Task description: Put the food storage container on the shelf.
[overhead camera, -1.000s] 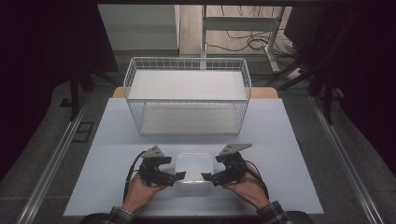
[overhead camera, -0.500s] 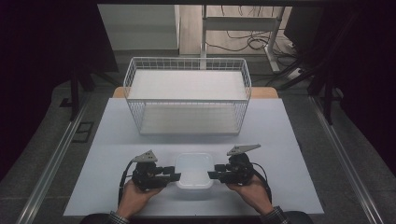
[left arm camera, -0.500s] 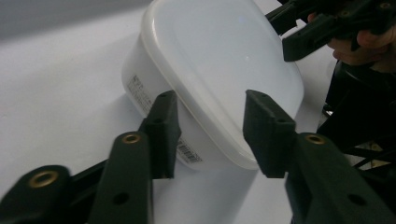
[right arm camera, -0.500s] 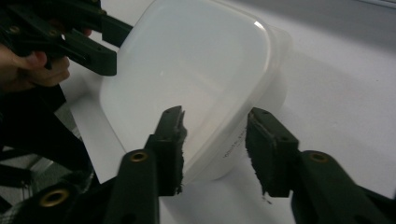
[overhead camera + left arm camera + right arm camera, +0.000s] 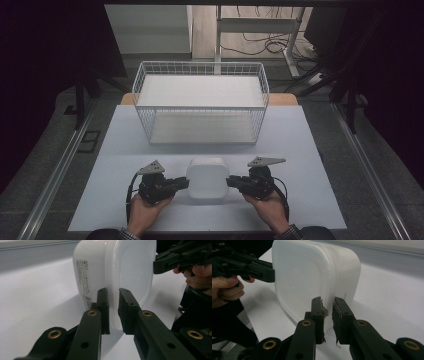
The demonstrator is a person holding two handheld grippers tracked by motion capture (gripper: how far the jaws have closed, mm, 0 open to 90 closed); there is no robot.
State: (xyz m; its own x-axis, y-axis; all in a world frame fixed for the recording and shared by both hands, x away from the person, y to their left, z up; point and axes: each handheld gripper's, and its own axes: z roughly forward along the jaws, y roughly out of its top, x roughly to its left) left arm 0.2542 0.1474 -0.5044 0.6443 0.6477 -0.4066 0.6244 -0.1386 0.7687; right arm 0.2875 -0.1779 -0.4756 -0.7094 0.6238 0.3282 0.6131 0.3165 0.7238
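White lidded plastic box (image 5: 207, 178) sits near the front edge of the table (image 5: 310, 150), between the two hands, well short of the wire basket (image 5: 201, 107) farther back. In the gripper views the box appears turned on its side relative to each camera; translucent lid rim faces the jaws, label strip on the tub wall.

Left hand-held gripper (image 5: 181, 183) comes in from the box's left side. In the left gripper view (image 5: 113, 312) its jaws have just been closing and now pinch the lid rim, pads pressing on both faces. Right hand-held gripper (image 5: 234, 182) mirrors it from the right; in the right gripper view (image 5: 327, 320) its jaws have likewise just closed on the rim, worn pad lining visible, plastic clamped between. Each gripper view also shows the other hand and its gripper at the far side of the box.

Step in hand: two-sided grasp of the box, looks just secured; whether the box rests on the table or is slightly raised cannot be told. Likely next: lift with both hands together, keep level, carry forward and over the basket wall, lower inside. Calls for equal pull and matched height, since rim grips are thin and the lid could pop or slip.
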